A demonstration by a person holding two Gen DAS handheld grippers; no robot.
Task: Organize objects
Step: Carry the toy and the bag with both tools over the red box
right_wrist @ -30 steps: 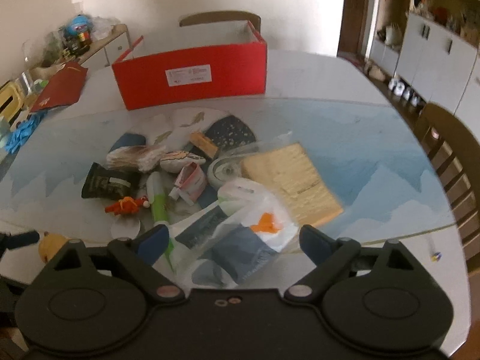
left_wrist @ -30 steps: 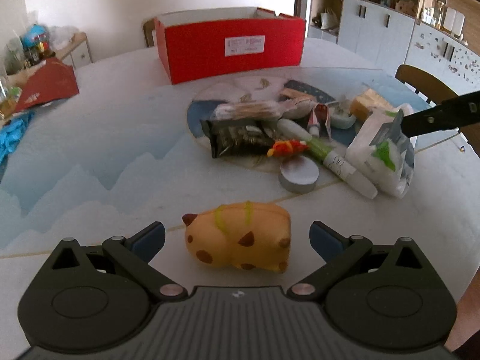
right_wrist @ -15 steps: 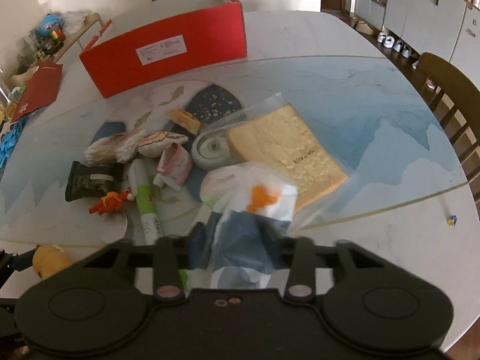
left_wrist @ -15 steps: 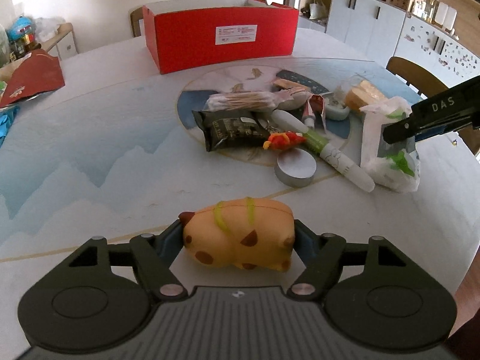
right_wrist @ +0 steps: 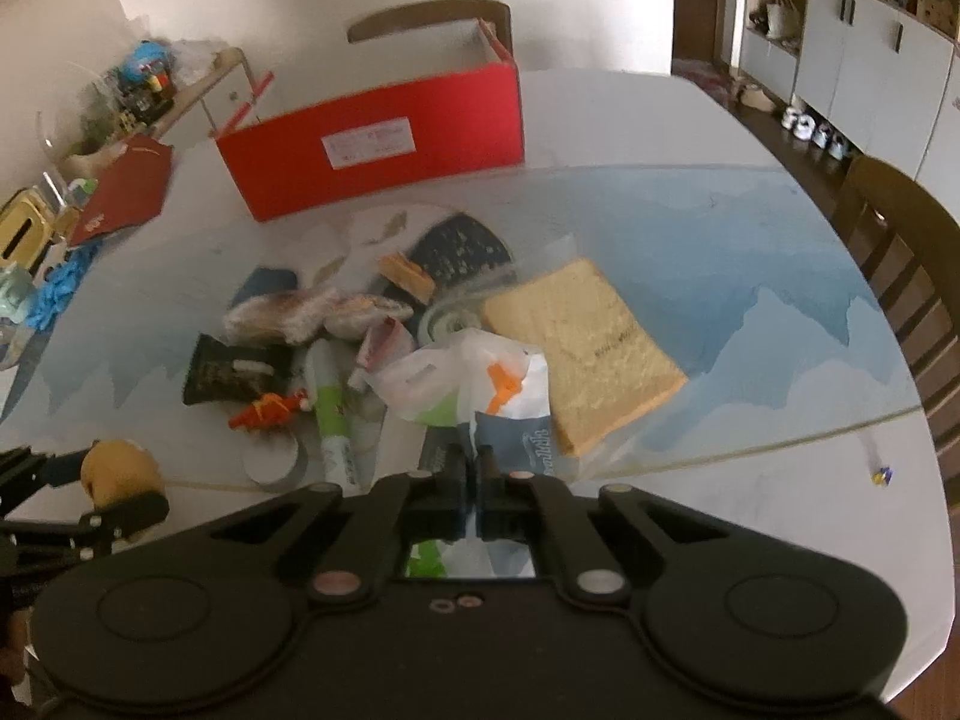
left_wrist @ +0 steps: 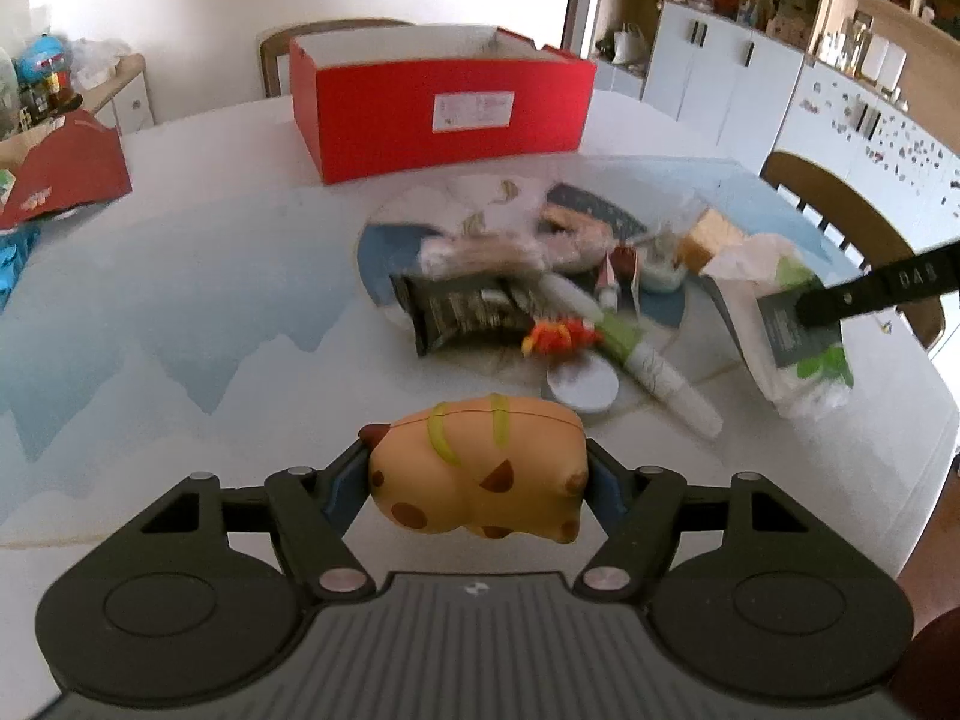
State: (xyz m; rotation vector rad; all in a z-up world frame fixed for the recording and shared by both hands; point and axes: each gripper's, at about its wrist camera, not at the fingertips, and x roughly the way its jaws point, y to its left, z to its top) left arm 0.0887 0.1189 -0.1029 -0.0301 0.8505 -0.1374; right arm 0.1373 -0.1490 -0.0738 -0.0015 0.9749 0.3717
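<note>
1. The left tongs [left_wrist: 477,474] hold a squishy yellow toy animal [left_wrist: 480,474] with brown spots. The two fingers have just squeezed in on its two ends, and the toy looks to be just off the worktop [left_wrist: 180,312].
2. The right tongs [right_wrist: 478,468] have just snapped tight on the edge of a clear plastic bag [right_wrist: 474,384] with white, blue and orange things inside. The bag sits at the near side of the pile, touching the tan sponge in its wrapper [right_wrist: 585,348].
3. The step in hand looks like grabbing: both things are caught, but neither has gone anywhere yet.
4. The red box [left_wrist: 438,108] stands open at the far side of the worktop, well apart from both tongs. That is most likely where things go.
5. Next, each hand needs to lift its thing clear, carry it over the pile, and let go above the box. The floppy bag may drag its neighbours along, so it should come up slowly.
</note>
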